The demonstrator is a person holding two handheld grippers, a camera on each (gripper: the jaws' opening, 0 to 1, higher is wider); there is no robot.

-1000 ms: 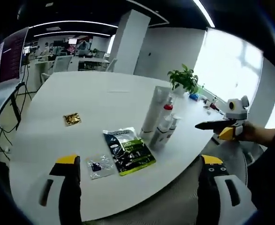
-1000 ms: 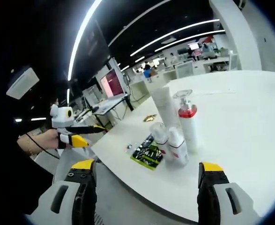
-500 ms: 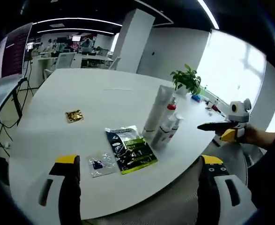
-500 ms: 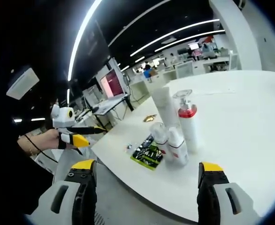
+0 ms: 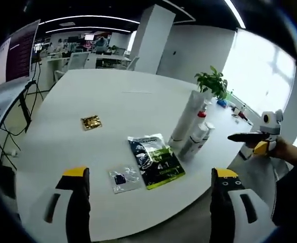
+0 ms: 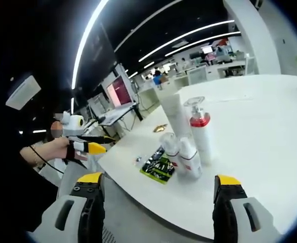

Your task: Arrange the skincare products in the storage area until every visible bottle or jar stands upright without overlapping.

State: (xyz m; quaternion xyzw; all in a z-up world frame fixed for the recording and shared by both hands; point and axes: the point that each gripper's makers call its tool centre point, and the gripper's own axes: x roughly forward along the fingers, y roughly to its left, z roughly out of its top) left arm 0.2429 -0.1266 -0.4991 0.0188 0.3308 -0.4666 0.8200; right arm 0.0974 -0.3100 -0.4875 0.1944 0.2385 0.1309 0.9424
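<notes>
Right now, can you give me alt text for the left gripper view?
A white table holds four upright bottles clustered together, with a green packet, a clear sachet and a gold wrapper lying flat. The left hand-held gripper is open below; the right one hovers off the table's edge.

Open-plan office, dark ceiling with long curved light strips (image 6: pixel 138 53). White round tabletop (image 5: pixel 113 109) fills the middle ground. White square column (image 5: pixel 147 38) at 12 o'clock in left gripper view; bright window wall (image 5: pixel 262 76) at 2 o'clock. Potted plant (image 5: pixel 213 83) near tabletop's far edge. Desks and monitor (image 6: pixel 122 87) at 10 o'clock in right gripper view.
</notes>
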